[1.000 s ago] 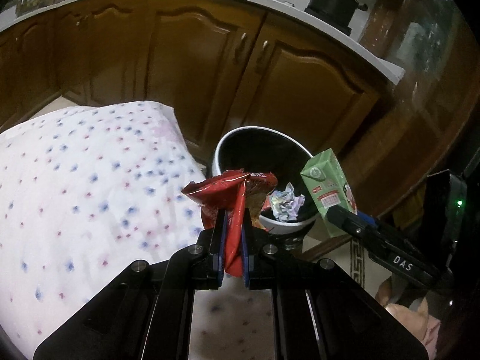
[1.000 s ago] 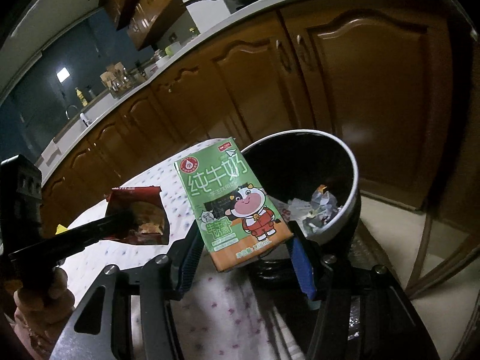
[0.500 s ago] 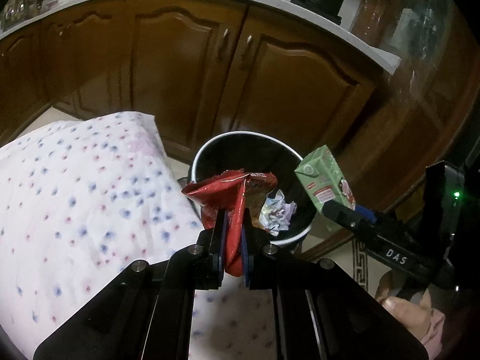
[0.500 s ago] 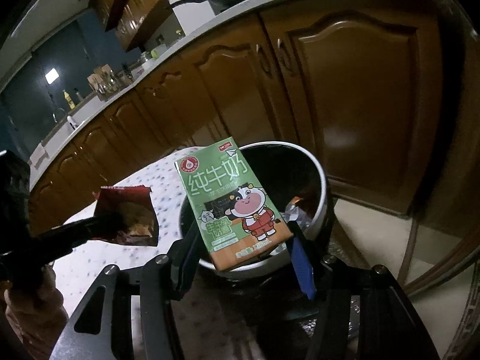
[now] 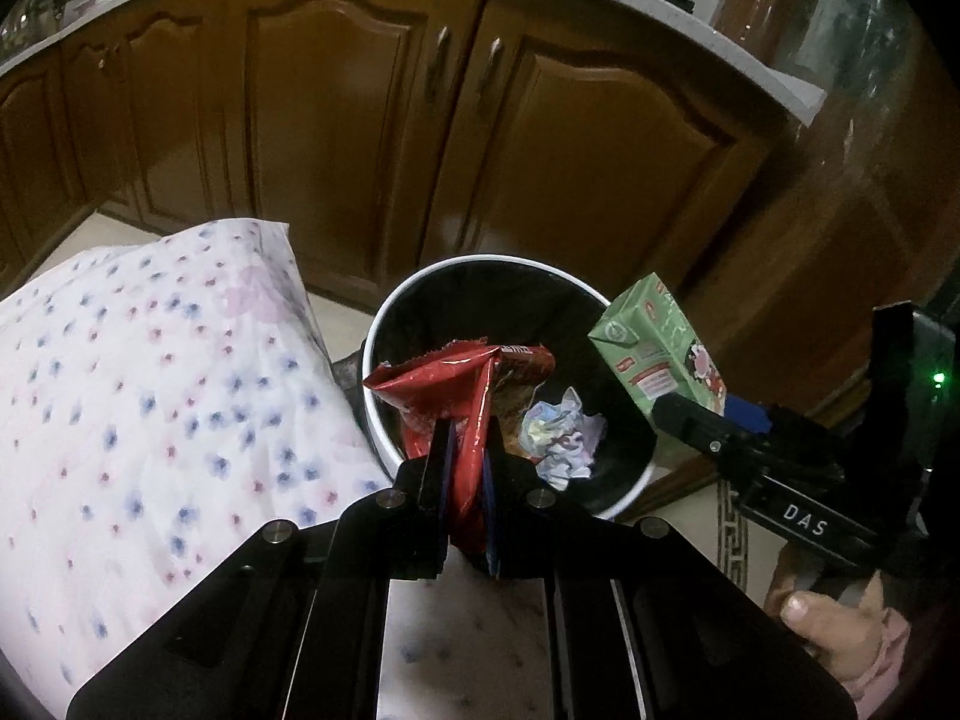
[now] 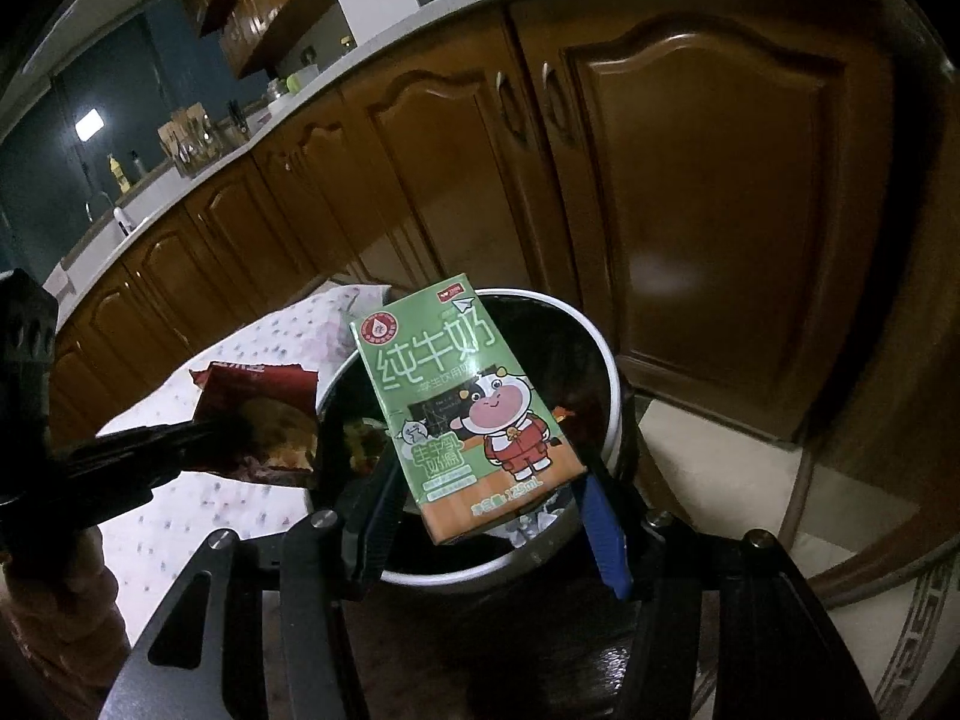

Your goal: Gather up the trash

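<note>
My left gripper (image 5: 465,450) is shut on a red snack wrapper (image 5: 462,384) and holds it over the near left rim of a round bin (image 5: 384,324) with a black liner. Crumpled paper (image 5: 561,435) lies inside the bin. My right gripper (image 6: 489,480) is shut on a green milk carton (image 6: 462,396) and holds it above the bin (image 6: 609,372). In the left wrist view the carton (image 5: 657,348) hangs at the bin's right rim. The wrapper also shows in the right wrist view (image 6: 264,420), at the bin's left edge.
A white table cover with blue and red dots (image 5: 138,396) lies left of the bin. Brown cabinet doors (image 5: 336,138) under a pale countertop stand close behind. Tiled floor with a patterned border (image 6: 912,618) lies to the right.
Both grippers have moved forward toward the bin with their loads. The wrapper and the carton now sit over the bin's opening. Both grips are unchanged.
</note>
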Tool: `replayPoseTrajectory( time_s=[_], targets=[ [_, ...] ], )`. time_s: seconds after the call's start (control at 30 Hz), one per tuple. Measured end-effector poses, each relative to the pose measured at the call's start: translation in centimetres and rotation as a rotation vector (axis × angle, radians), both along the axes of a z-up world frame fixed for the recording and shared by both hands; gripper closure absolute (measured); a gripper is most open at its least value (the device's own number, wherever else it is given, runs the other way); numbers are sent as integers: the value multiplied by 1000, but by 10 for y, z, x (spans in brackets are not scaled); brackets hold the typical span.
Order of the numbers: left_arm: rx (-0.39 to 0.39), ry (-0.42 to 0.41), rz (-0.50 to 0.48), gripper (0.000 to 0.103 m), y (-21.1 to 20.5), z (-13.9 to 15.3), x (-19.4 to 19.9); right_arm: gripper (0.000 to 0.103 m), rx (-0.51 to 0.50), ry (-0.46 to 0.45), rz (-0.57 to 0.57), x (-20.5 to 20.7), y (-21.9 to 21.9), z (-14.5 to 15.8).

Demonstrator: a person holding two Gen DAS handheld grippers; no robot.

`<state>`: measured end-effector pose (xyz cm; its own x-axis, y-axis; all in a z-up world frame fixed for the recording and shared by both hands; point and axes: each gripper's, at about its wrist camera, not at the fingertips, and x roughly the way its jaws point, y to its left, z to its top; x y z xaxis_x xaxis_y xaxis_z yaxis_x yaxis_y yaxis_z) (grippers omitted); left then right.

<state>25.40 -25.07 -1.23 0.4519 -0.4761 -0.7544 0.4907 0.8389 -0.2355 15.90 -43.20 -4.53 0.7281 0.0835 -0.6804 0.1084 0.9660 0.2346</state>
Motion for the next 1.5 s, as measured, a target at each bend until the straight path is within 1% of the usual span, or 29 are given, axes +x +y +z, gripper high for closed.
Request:
replayPoseTrajectory(
  time_s=[0.4,0.57,0.73,0.77,0.83,0.87,0.9,1.1,1.27,1.37,1.43,1.5],
  targets=[
    [31,31,-10,95,-15,-11,19,47,-38,57,11,21,-6,-9],
    [47,42,-25,95,-21,-15,23,47,-51,68,17,30,-8,-11],
    [60,51,-20,94,-22,-17,28,46,-55,80,23,36,-10,-12],
    [62,55,-18,91,-22,-18,29,46,-50,86,26,37,-11,-13],
    [65,69,-16,78,-22,-20,30,44,-37,92,29,38,-13,-16],
    [69,68,-9,62,-22,-20,30,43,-28,97,28,38,-14,-17],
    [69,61,-2,54,-20,-20,30,43,-18,97,30,38,-16,-19],
    [54,54,4,53,-14,-19,25,41,15,77,26,30,-17,-19],
    [30,50,19,53,-2,-17,17,32,47,46,9,19,-18,-13],
    [11,53,34,52,7,-15,11,27,75,23,-4,11,-19,-9],
    [-5,55,40,50,14,-14,7,21,88,7,-11,6,-18,-7],
    [-16,53,53,48,20,-12,1,19,104,-11,-12,-1,-15,-2]
  ],
)
